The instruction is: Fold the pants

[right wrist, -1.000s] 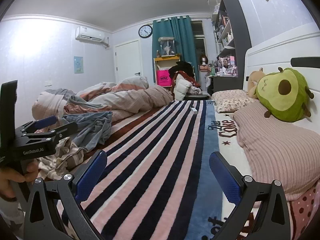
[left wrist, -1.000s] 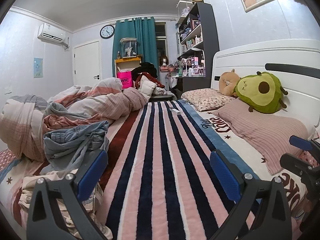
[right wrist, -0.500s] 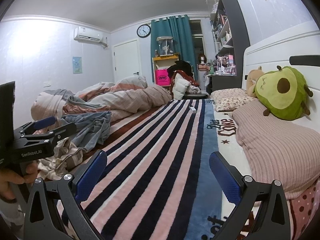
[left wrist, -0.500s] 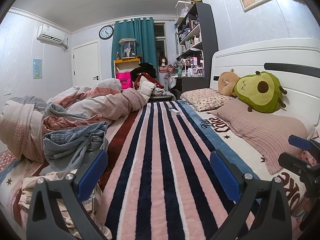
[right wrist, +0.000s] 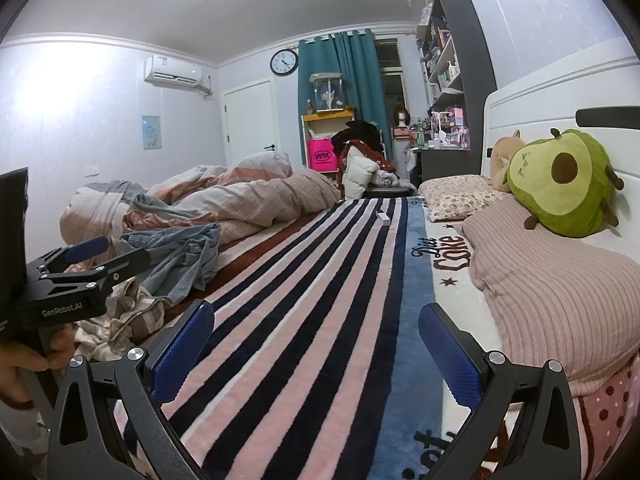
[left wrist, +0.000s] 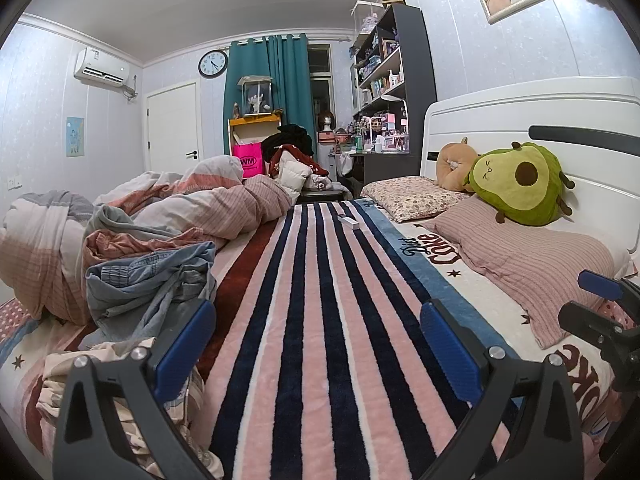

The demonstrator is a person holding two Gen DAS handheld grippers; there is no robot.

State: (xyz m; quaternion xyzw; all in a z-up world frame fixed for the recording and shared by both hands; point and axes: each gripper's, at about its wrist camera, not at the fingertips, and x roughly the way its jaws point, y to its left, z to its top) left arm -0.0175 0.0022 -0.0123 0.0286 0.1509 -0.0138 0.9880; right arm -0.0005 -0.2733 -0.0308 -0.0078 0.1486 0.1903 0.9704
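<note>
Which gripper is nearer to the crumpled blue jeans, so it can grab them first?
Left. The left gripper hangs open right beside the blue jeans; the right gripper, also open, sits nearer the pillow.

The striped pink, white and navy blanket (left wrist: 320, 320) is thick plush fleece with a soft, fuzzy nap. The crumpled faded blue denim pants (left wrist: 152, 280) look like thin, washed cotton, matt and creased. The dusty pink pillow (left wrist: 528, 264) has a ribbed knit cover. The green avocado plush toy (left wrist: 516, 184) is short velvety pile. Both grippers, left (left wrist: 316, 350) and right (right wrist: 316, 350), show matt black plastic arms, shiny metal screws and blue rubbery textured fingers (left wrist: 448, 348). The white headboard (left wrist: 520, 116) is smooth and faintly glossy.
</note>
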